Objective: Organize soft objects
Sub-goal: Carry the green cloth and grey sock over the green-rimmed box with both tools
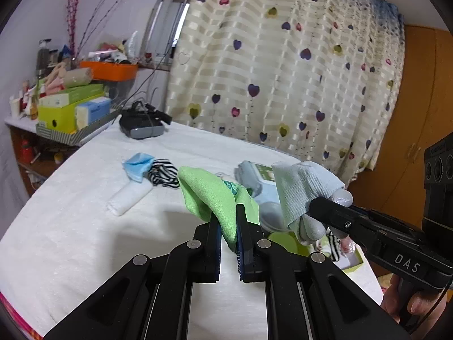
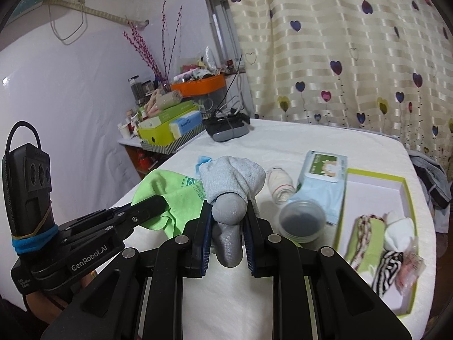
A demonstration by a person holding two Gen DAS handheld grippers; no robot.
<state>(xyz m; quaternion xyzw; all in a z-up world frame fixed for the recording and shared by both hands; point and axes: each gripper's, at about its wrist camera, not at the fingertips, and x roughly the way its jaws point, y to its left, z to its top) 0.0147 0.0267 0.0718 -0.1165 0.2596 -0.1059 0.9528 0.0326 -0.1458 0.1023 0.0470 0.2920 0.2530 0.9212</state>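
Left hand-held gripper (image 1: 228,226), its jaws narrow, pinching a bright green microfibre cloth (image 1: 206,195) raised above the white-covered bed (image 1: 85,221). Right hand-held gripper (image 2: 226,221), its jaws clamped on a pale blue and grey rubber-coated work glove (image 2: 229,192), held just beside the green cloth. Directly behind the two held items: a pale blue wet-wipe pack (image 2: 322,175), a round clear-lidded plastic container (image 2: 301,221) and a rolled cream sock (image 2: 280,184). To the right, a shallow green-rimmed white box (image 2: 376,187) containing a green roll, a white sock and a black-and-white striped sock. Farther left on the bed: a blue face mask (image 1: 137,165), a black-and-white striped fabric piece (image 1: 162,172), a white roll (image 1: 128,198). At the far edge, a grey headset (image 1: 141,126).
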